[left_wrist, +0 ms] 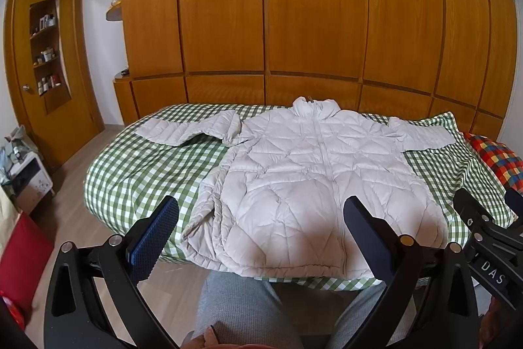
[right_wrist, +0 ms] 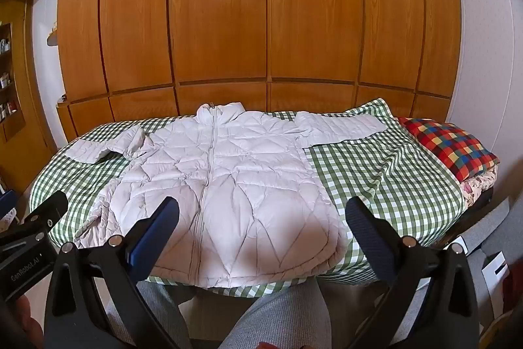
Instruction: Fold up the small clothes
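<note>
A pale quilted puffer jacket (left_wrist: 304, 172) (right_wrist: 225, 179) lies front up and zipped on a green-and-white checked bed cover (left_wrist: 137, 175) (right_wrist: 369, 172), collar toward the wardrobe, hem at the near edge. Both sleeves spread sideways; the left one bends back at the cuff. My left gripper (left_wrist: 261, 218) hovers open above the near hem, holding nothing. My right gripper (right_wrist: 261, 218) is open too, over the hem's right part, empty. In the left wrist view the right gripper's body (left_wrist: 487, 228) shows at the right edge; the left gripper's body (right_wrist: 32, 224) appears at the left of the right wrist view.
A wooden wardrobe (left_wrist: 294, 15) stands behind the bed. A multicoloured checked pillow (right_wrist: 451, 146) lies at the bed's right end. Left are a wooden door (left_wrist: 42, 71), a small white cabinet (left_wrist: 29, 179) and a red object (left_wrist: 23, 264). A person's grey-trousered legs (left_wrist: 242, 309) are below.
</note>
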The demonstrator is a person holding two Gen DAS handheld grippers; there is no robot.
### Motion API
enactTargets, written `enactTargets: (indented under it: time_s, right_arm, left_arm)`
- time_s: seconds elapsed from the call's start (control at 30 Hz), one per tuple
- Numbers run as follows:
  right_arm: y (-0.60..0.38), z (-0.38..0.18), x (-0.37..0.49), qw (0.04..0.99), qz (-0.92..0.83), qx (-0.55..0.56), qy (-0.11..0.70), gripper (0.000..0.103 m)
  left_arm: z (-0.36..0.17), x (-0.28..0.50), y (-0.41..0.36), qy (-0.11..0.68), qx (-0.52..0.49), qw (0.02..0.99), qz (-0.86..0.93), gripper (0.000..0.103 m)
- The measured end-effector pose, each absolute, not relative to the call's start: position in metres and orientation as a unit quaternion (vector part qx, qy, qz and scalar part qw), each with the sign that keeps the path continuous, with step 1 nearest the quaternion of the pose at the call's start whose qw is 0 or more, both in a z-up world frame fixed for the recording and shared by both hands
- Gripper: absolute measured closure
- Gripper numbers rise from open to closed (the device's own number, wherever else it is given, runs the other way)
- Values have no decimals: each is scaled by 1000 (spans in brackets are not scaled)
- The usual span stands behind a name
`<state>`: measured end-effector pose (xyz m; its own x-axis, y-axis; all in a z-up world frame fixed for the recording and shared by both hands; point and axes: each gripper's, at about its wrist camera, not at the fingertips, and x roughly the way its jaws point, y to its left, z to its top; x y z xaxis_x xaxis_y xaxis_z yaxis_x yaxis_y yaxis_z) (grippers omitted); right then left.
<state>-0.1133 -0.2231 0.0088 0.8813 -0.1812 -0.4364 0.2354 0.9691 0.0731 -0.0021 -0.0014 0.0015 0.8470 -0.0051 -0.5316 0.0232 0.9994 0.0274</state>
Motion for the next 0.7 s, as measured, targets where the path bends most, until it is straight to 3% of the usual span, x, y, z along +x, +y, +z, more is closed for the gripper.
enactTargets:
  time_s: [0.7]
  right_arm:
    - [-224, 1, -103, 967, -105, 63, 223, 2]
  left_arm:
    - [4, 0, 2, 277, 14, 961, -2, 3]
